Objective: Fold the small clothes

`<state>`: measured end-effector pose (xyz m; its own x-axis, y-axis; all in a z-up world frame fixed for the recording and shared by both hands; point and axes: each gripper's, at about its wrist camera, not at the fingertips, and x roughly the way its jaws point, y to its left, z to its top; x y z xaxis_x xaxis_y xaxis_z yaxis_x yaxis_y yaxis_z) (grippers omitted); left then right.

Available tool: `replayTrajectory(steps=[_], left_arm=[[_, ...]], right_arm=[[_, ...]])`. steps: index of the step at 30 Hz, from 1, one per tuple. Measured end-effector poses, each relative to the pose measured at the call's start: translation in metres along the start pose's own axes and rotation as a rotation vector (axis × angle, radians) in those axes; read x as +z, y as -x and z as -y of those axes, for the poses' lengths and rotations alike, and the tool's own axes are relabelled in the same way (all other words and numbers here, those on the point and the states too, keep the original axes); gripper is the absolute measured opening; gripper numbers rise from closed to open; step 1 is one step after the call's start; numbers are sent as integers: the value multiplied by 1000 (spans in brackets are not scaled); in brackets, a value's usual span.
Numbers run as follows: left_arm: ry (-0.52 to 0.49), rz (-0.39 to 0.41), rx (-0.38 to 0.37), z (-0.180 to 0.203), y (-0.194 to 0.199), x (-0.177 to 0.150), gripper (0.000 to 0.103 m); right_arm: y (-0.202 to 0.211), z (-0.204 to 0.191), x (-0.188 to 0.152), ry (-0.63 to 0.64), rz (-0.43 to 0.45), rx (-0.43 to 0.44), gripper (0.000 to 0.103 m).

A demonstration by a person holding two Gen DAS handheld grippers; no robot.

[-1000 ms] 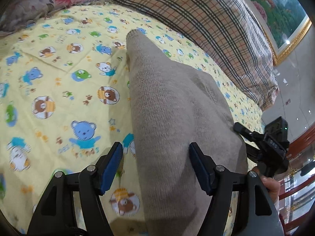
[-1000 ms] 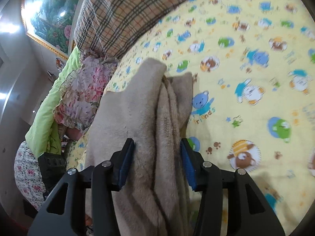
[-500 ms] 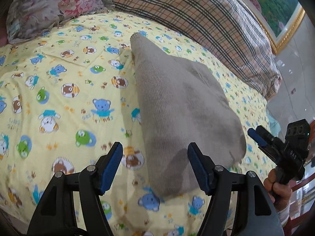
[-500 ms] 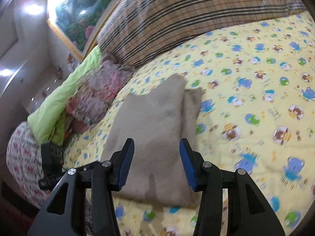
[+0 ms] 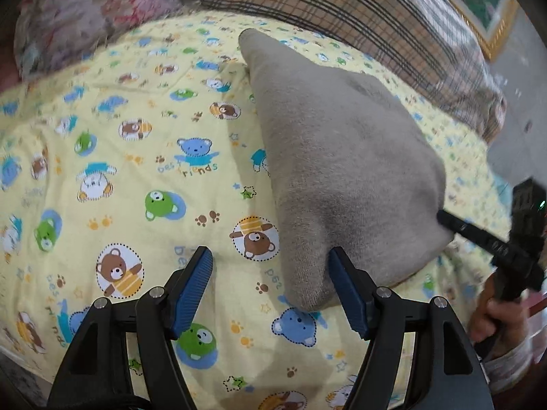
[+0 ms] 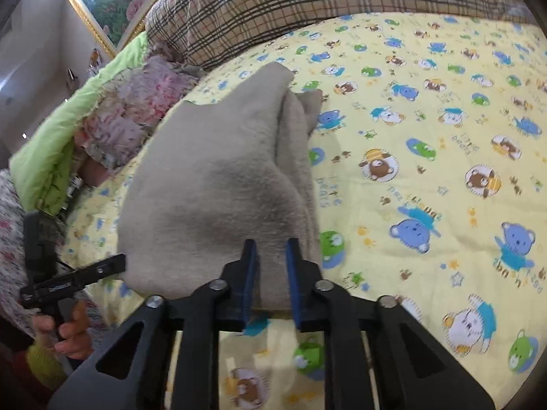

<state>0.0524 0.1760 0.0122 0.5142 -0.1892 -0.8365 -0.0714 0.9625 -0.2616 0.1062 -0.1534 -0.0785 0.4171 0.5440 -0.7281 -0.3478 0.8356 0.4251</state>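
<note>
The beige garment (image 5: 342, 171) lies folded into a narrow wedge on the bear-print bed sheet (image 5: 136, 205), its pointed tip toward the plaid cushion (image 5: 342, 10) and its broad end farthest from that cushion, where both tools wait.

The left gripper (image 5: 270, 256) stands wide open and holds nothing. One pad sits just beside the corner of the end away from the cushion, and the other is over bare sheet. The right gripper (image 6: 270, 242) has its jaws drawn almost together at the other corner of that same end. Cloth shows between the pads, so we judge it has pinched the edge, though we cannot see how many layers it caught.

To do this step well, we should slide the left gripper sideways so the corner sits fully between its pads, then close on all layers at once. With both corners held, we lift evenly and carry that end toward the cushion, laying it on the tip. We should keep both sides level, because the loose inner layers seen along one side could slip out and spoil the fold.
</note>
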Motion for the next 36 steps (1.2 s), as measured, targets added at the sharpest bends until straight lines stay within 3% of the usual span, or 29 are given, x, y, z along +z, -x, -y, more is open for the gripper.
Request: replayTrajectory(steps=[11,17,22,27,36], left_arm=[[-26,76,61,12,34,-15,72],[-72,112,78,30,51,-28,81],[-81,120,78,43,59,-40,82],[-107,122,96,51,63,-54,83],[-132,137,135,59,67,-72,83]], right_arm=[[34,-13,-15,33,40,-7,14],[52,-23,-25,41,56,17,14],[60,-32,-37,57,50,19,18],[69,-36,-49,71,62,25,35],[77,-40,-74,88,66,6,46]])
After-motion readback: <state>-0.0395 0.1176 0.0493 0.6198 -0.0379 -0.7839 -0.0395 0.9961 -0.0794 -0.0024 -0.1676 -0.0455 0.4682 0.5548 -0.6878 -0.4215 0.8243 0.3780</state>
